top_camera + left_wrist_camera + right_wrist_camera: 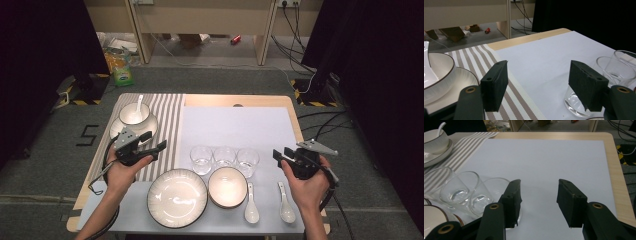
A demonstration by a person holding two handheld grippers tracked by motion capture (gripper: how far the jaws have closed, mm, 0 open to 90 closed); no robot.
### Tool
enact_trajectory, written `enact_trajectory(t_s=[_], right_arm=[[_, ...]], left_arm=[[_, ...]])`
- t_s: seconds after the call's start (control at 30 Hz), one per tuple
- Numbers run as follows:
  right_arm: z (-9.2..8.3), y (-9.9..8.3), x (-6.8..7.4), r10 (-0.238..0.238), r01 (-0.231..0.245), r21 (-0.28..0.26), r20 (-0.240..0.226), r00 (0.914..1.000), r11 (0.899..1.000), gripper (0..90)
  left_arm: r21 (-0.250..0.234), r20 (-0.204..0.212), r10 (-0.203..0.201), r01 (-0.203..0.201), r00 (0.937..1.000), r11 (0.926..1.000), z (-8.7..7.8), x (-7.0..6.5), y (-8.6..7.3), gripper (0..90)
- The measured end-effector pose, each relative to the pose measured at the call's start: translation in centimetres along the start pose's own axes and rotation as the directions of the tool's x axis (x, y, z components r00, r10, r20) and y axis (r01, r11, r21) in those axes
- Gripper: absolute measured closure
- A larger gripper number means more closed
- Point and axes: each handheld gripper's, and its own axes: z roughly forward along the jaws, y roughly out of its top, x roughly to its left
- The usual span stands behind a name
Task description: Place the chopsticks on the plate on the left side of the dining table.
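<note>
Left tongs hovering wide open, nothing between the jaws, over the striped mat just left of the three glasses. Right tongs also gaping wide, empty, hanging just right of the same row. Glasses sitting between both tongs on the white sheet on the tabletop, touching neither. Large plate, small bowl and two spoons lying nearer the person.

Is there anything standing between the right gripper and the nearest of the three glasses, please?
Nothing visible does. The right gripper, jaws open and empty, is beside the rightmost glass, and only bare white mat shows between them. The two spoons lie nearer the person, off that line.
</note>
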Motion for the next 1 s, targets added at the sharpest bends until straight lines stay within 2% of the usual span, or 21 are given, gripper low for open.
enact_trajectory(t_s=[0.2,0.33,0.5,0.67,0.73,0.77,0.83,0.9,1.0], right_arm=[[0.4,-0.5,-1.4,0.034,-0.035,0.057,0.026,0.9991,0.998,55.8],[1.1,-0.8,-2.4,0.064,-0.069,0.126,0.044,0.9970,0.990,57.7],[2.2,-1.2,-3.6,0.098,-0.109,0.228,0.060,0.9934,0.967,59.6],[3.3,-1.6,-4.4,0.134,-0.154,0.318,0.084,0.9874,0.935,62.8],[3.7,-1.8,-4.7,0.140,-0.164,0.337,0.093,0.9858,0.927,63.9],[3.9,-1.8,-4.8,0.147,-0.174,0.352,0.103,0.9838,0.920,64.2],[4.2,-1.9,-5.1,0.132,-0.162,0.360,0.107,0.9855,0.919,64.9],[4.4,-2.0,-5.3,0.150,-0.185,0.383,0.119,0.9815,0.905,65.6],[4.8,-2.3,-5.6,0.144,-0.189,0.403,0.138,0.9798,0.895,66.6]], left_arm=[[0.004,0.001,0.005,-0.005,1.0000,1.0000,-0.2,-0.1,-0.1,31.3],[0.007,0.009,0.002,-0.002,1.0000,1.0000,-0.2,-0.3,-0.2,31.2],[0.005,0.012,-0.006,0.006,0.9999,1.0000,-0.3,-0.2,-0.2,31.2],[0.002,0.007,-0.006,0.006,1.0000,1.0000,-0.4,-0.2,-0.2,31.3],[0.001,0.010,-0.009,0.009,0.9999,1.0000,-0.4,-0.2,-0.2,31.3],[0.001,0.009,-0.009,0.009,0.9999,1.0000,-0.4,-0.1,-0.2,31.3],[0.003,0.009,-0.007,0.007,0.9999,1.0000,-0.4,-0.1,-0.2,31.3],[0.003,0.010,-0.008,0.008,0.9999,1.0000,-0.4,-0.1,-0.2,31.3],[0.002,0.012,-0.011,0.011,0.9999,0.9999,-0.3,-0.2,-0.3,31.3]])
